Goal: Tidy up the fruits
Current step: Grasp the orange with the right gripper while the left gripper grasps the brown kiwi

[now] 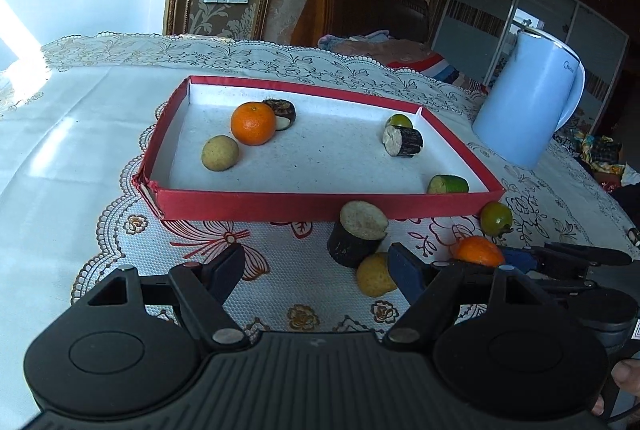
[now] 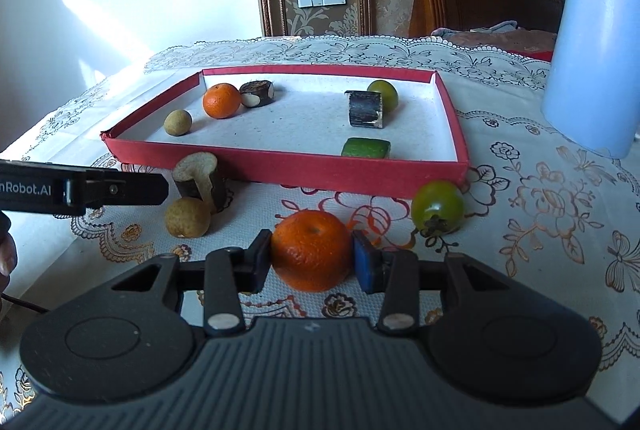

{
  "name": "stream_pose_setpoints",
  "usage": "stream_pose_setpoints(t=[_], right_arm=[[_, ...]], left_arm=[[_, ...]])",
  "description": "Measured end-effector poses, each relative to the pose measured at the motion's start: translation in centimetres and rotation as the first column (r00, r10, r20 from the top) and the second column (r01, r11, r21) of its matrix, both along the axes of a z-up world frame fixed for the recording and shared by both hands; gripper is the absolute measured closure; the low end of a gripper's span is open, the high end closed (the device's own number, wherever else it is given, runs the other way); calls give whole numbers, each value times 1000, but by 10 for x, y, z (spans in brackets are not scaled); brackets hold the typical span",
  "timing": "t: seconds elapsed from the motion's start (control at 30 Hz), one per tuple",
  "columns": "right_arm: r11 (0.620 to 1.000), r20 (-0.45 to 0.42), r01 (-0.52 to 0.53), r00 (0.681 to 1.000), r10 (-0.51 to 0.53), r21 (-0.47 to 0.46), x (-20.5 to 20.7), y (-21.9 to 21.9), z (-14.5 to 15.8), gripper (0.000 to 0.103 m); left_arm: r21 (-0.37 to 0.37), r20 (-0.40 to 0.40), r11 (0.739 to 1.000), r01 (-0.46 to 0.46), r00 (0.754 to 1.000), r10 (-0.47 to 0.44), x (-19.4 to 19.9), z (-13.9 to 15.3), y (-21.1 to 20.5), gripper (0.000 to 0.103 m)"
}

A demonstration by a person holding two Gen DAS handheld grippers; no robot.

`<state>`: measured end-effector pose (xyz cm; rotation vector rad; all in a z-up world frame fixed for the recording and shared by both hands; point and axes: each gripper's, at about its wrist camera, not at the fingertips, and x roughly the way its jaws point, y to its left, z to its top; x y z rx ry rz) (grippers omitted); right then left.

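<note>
A red tray holds an orange, a tan round fruit, dark cut pieces and green fruits. In front of the tray on the cloth lie a dark cut piece, a tan fruit and a green fruit. My right gripper has its pads against both sides of a second orange. My left gripper is open and empty, just left of the tan fruit.
A light blue kettle stands at the right behind the tray. The table carries a lace cloth with a flowered mat. A wooden headboard and bedding lie beyond the far edge.
</note>
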<state>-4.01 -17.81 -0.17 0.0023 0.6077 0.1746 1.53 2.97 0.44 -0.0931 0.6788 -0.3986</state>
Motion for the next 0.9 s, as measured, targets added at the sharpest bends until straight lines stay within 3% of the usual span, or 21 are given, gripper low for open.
stream_pose_setpoints(t=[0.17,0.5,0.57,0.6,0.73,0.8,0.9], right_arm=[[998,48,60,997,-59,-18,-5,-4,4,64],[997,48,76,996,-75,-17,-4,-6,3,64],[997,48,77,996,-76,-19,-4,-5,3,64],[997,49,77,996,-76,-18,-4,-5,3,64],[997,50,78,996,-77,-17,-4,-6,3,64],[997,49,79,996,-78,-17,-4,-6,3,64],[997,53,79,996,-78,-19,-4,-6,3,64]], left_arm=[[52,-16,995,82,997,-81,-2,-6,-19,25],[235,45,970,69,996,-82,-2,-16,-53,25],[236,57,969,77,994,-93,-4,-16,-54,36],[234,63,969,81,993,-98,-5,-15,-54,46],[226,74,970,94,991,-113,-8,-14,-53,66],[230,86,968,97,989,-120,-11,-14,-55,74],[253,111,964,86,987,-118,-14,-14,-57,76]])
